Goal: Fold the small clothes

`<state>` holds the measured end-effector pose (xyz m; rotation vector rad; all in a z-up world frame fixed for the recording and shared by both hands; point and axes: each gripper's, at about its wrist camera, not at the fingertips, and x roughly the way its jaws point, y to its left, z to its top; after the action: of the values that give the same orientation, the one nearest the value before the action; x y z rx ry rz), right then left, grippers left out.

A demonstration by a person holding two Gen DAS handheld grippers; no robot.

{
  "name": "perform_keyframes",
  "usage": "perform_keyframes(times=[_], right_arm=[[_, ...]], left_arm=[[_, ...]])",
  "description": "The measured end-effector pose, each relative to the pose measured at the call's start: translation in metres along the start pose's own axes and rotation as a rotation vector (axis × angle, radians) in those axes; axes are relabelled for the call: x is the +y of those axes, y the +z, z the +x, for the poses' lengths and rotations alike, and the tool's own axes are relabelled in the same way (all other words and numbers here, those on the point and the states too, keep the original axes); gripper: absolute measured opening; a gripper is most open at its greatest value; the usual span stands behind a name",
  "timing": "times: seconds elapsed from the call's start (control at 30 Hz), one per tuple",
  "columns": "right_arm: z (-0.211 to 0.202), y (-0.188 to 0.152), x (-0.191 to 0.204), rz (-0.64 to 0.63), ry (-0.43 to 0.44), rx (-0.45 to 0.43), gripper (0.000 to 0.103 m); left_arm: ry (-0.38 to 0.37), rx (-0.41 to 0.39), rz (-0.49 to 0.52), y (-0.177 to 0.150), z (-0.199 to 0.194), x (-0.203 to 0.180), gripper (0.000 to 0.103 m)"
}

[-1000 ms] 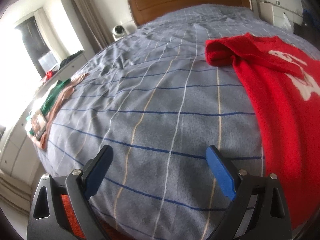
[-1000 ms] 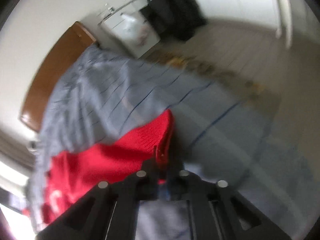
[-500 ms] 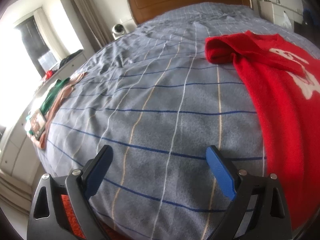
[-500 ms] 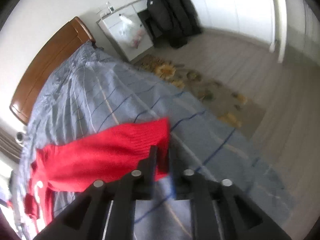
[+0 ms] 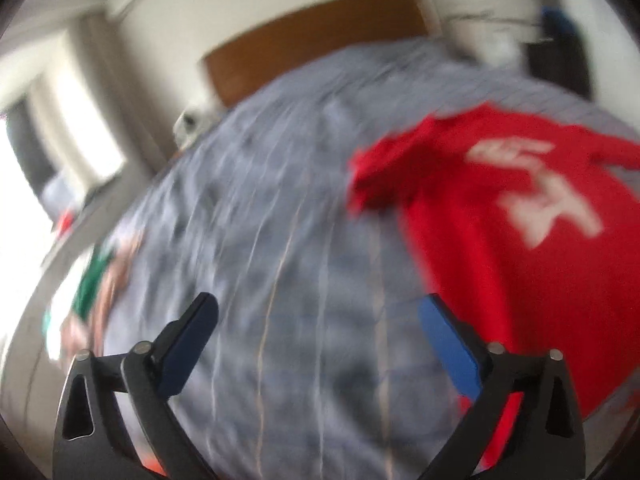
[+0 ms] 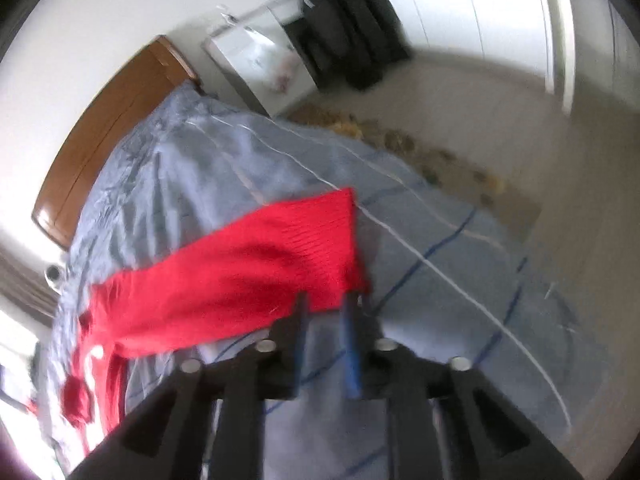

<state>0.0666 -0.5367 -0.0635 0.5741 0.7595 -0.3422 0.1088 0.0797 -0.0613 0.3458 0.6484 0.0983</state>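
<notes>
A red sweater [image 5: 500,240] with a white print lies on the grey checked bed [image 5: 280,240], to the right in the blurred left wrist view. My left gripper [image 5: 318,316] is open and empty above the bedcover, left of the sweater. In the right wrist view my right gripper [image 6: 326,300] is shut on the hem of the red sweater [image 6: 248,276] and holds that edge lifted off the bed [image 6: 440,248].
A wooden headboard [image 5: 312,40] stands at the far end of the bed. Green and pink clothes [image 5: 100,276] lie at the bed's left edge. A white cabinet [image 6: 260,68], hanging dark coats [image 6: 348,28] and a patterned rug [image 6: 420,152] are beside the bed.
The right gripper has lifted the sweater's hem higher and drawn it across the bed. The left gripper has swung, blurring its view and bringing more of the sweater into sight; it stays open.
</notes>
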Motion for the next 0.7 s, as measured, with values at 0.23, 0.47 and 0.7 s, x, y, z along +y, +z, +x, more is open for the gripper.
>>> perform_keyframes(times=[0.23, 0.47, 0.7], right_arm=[[-0.015, -0.068, 0.067, -0.156, 0.162, 0.01, 0.051], [-0.002, -0.124, 0.087, -0.196, 0.228, 0.06, 0.051], [0.002, -0.126, 0.087, -0.182, 0.235, 0.046, 0.052]], left_arm=[[-0.278, -0.058, 0.49, 0.064, 0.044, -0.103, 0.102], [-0.356, 0.049, 0.583, 0.082, 0.107, -0.165, 0.072], [-0.477, 0.173, 0.242, 0.094, 0.128, -0.129, 0.004]])
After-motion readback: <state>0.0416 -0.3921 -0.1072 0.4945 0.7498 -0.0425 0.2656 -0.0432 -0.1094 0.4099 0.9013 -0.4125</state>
